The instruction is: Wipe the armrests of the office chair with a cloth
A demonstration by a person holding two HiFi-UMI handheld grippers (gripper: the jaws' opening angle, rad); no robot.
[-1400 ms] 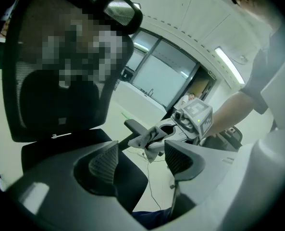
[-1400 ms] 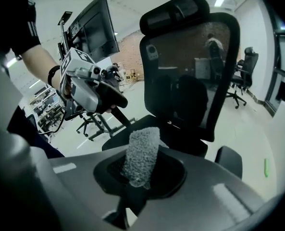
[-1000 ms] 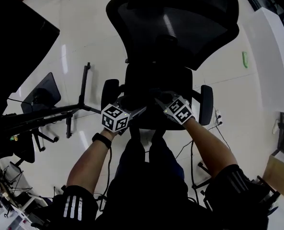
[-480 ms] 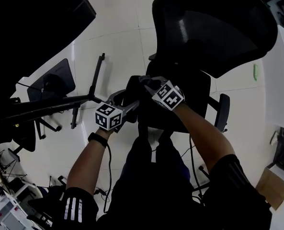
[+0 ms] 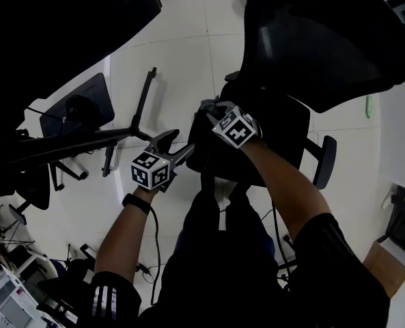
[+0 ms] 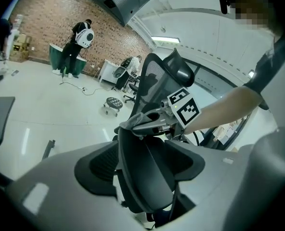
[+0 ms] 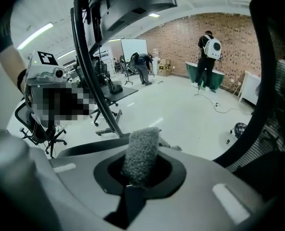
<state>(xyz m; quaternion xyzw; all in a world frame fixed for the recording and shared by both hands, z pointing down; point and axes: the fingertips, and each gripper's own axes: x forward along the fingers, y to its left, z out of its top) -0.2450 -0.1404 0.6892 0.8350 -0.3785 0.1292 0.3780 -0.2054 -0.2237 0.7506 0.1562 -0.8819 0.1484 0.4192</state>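
All now at armrest (image 6: 144,177): left gripper (image 5: 177,144), right gripper (image 5: 209,108), cloth (image 7: 141,153).

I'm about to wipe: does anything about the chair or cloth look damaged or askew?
Nothing stands out. The left tool clamps the black armrest, the right tool holds the grey cloth at its far end, and the chair stands upright.

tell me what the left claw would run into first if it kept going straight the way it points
The armrest: it already sits between the left claw's jaws and runs ahead. At its far end, seemingly in line, is the right claw holding the cloth.
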